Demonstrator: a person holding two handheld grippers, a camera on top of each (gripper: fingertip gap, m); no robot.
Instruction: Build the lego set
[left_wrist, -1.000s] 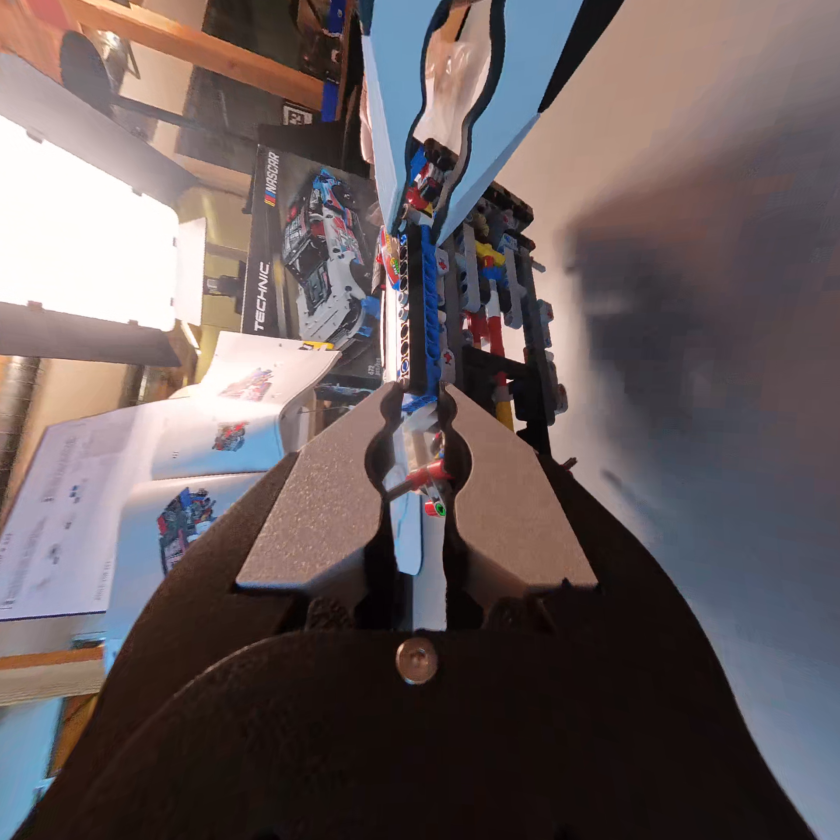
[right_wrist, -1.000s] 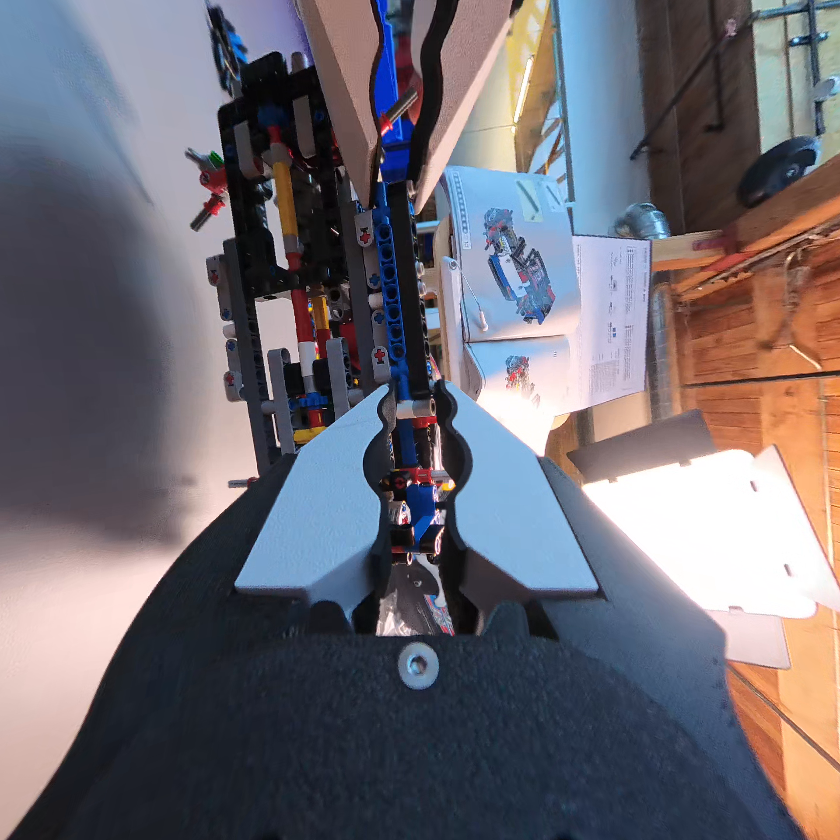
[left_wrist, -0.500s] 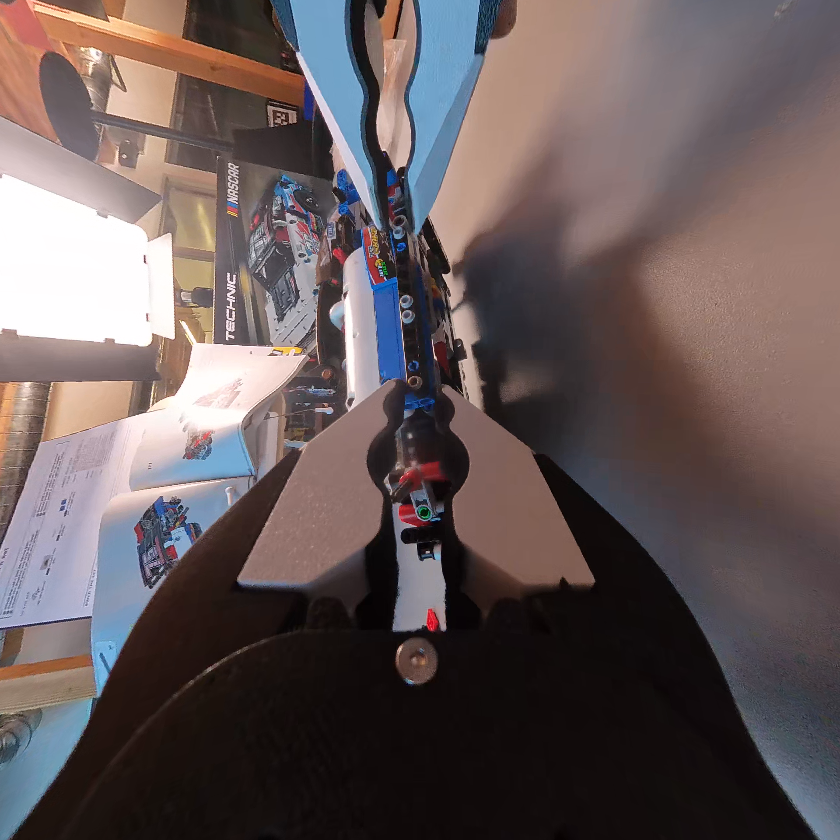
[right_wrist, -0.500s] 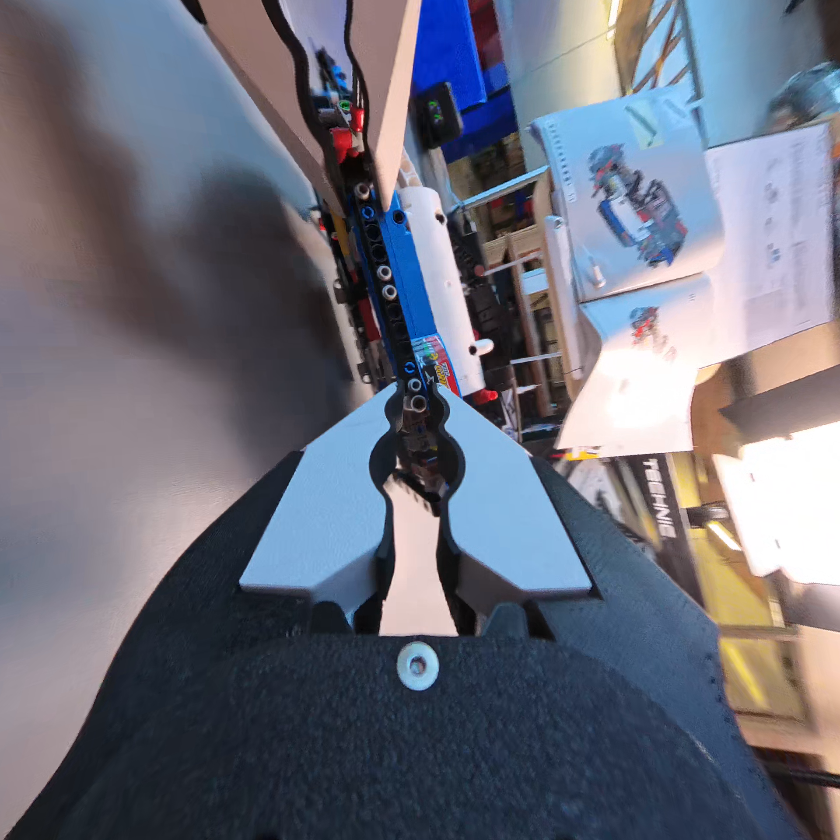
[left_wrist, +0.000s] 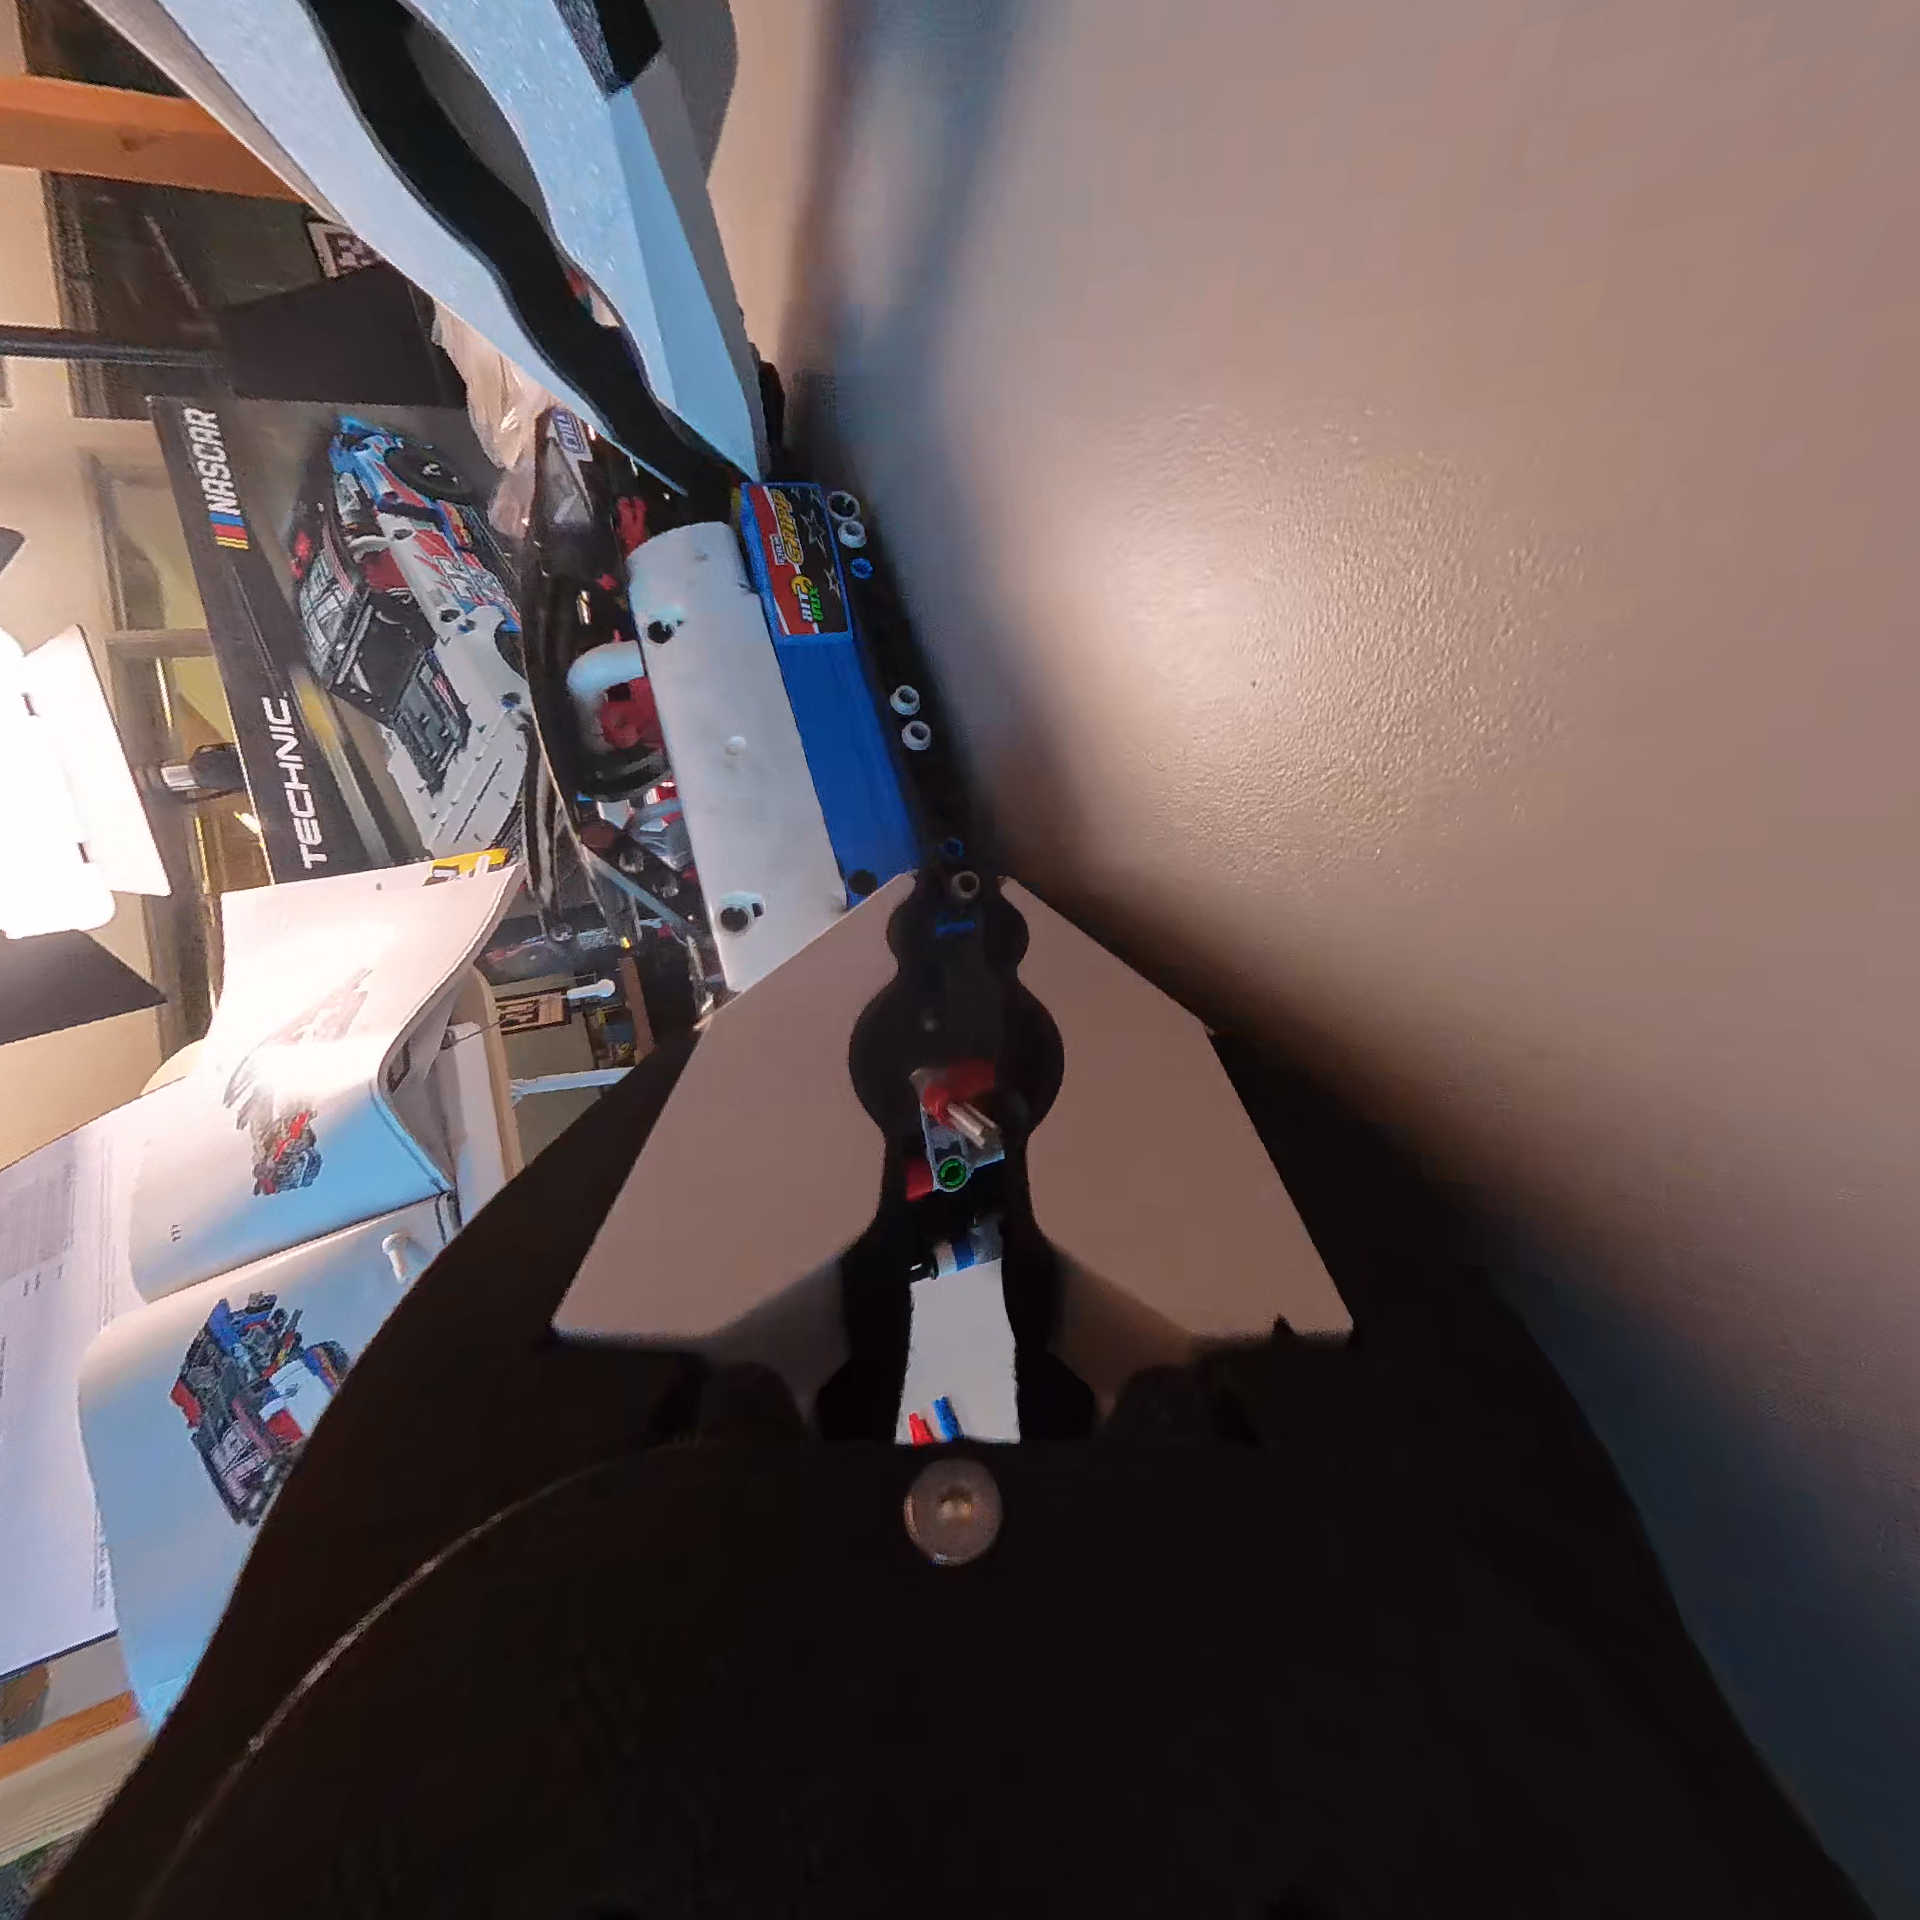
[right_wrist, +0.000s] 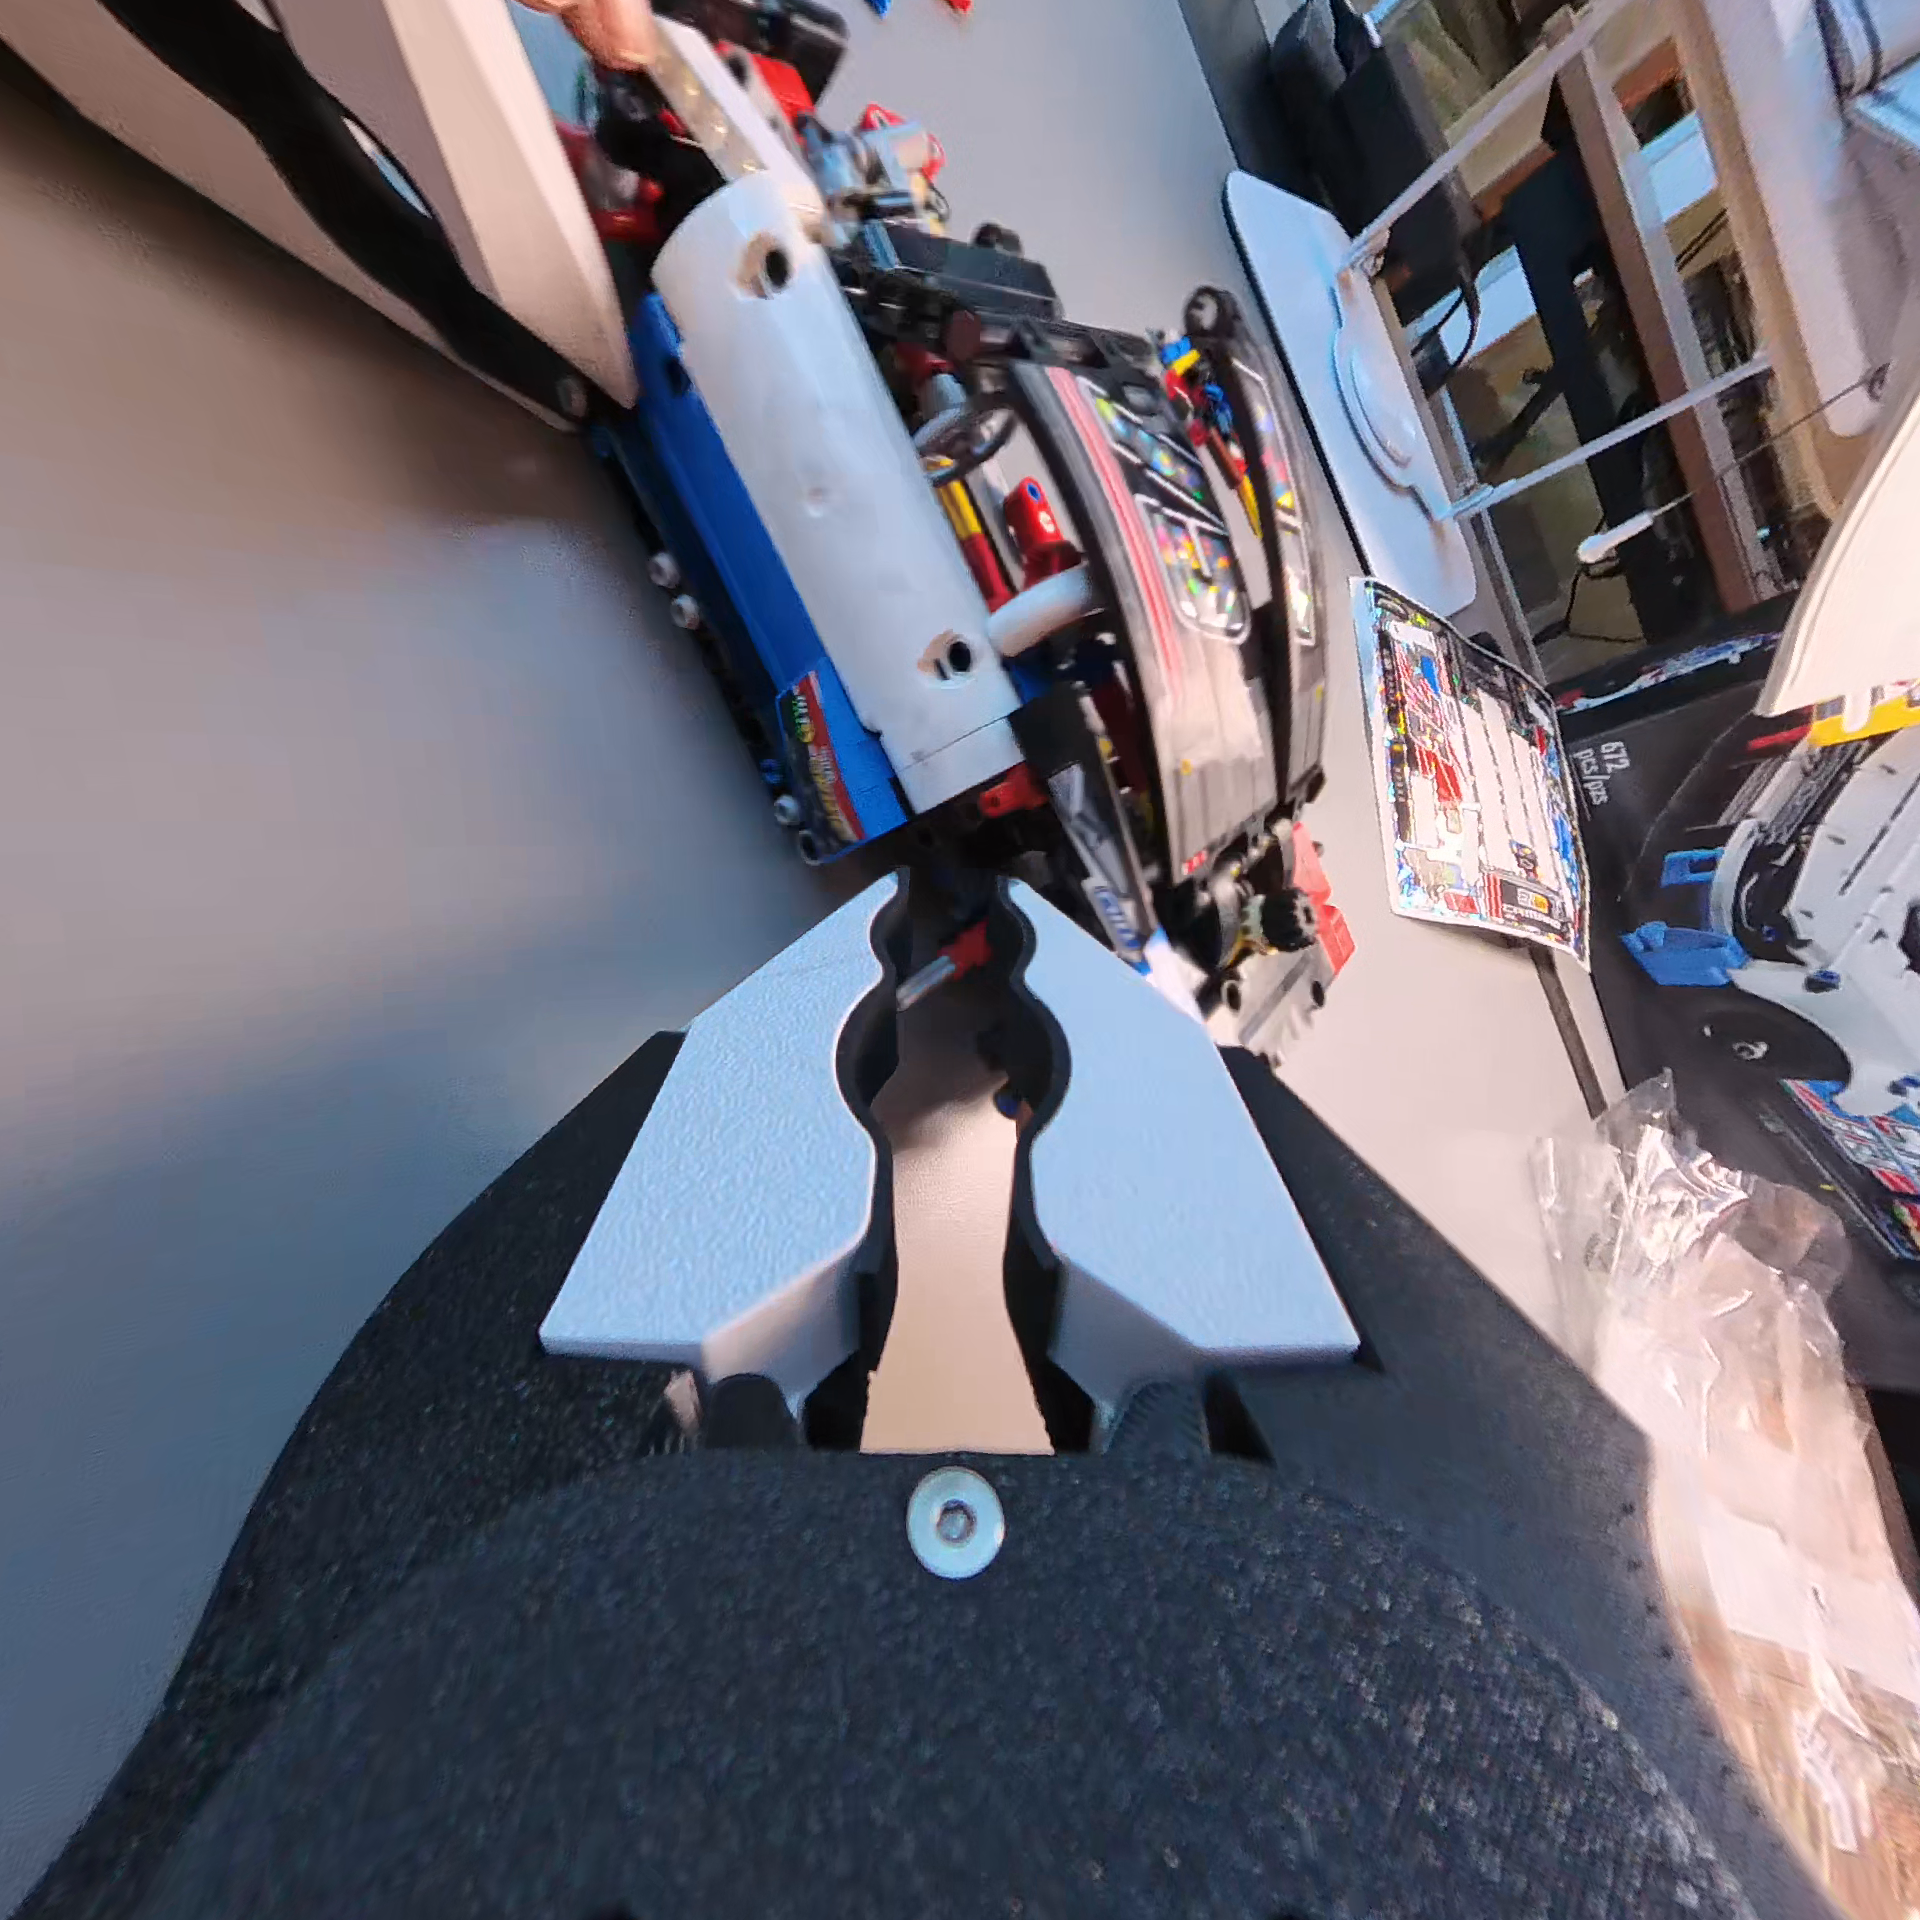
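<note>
the grey table (right_wrist: 260, 727) carries your lego car (right_wrist: 831, 499), lying on that table with the set box (left_wrist: 343, 644) beyond it. your left gripper (left_wrist: 956, 894) and right gripper (right_wrist: 951, 894) are each clenched on opposite ends of the lego car.

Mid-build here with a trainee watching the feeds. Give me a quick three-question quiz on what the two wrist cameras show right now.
1. True or false: both grippers grip the lego car, one at each end.
2. Multiple choice: beside the car on the grey table, the flat colourful item is a) a sticker sheet, b) a screwdriver, c) a wheel.
3. Fill in: the car's long white panel sits next to a ____ panel.

Key
1. True: the left gripper and the right gripper each clamp an end of the chassis.
2. a
3. blue
</note>
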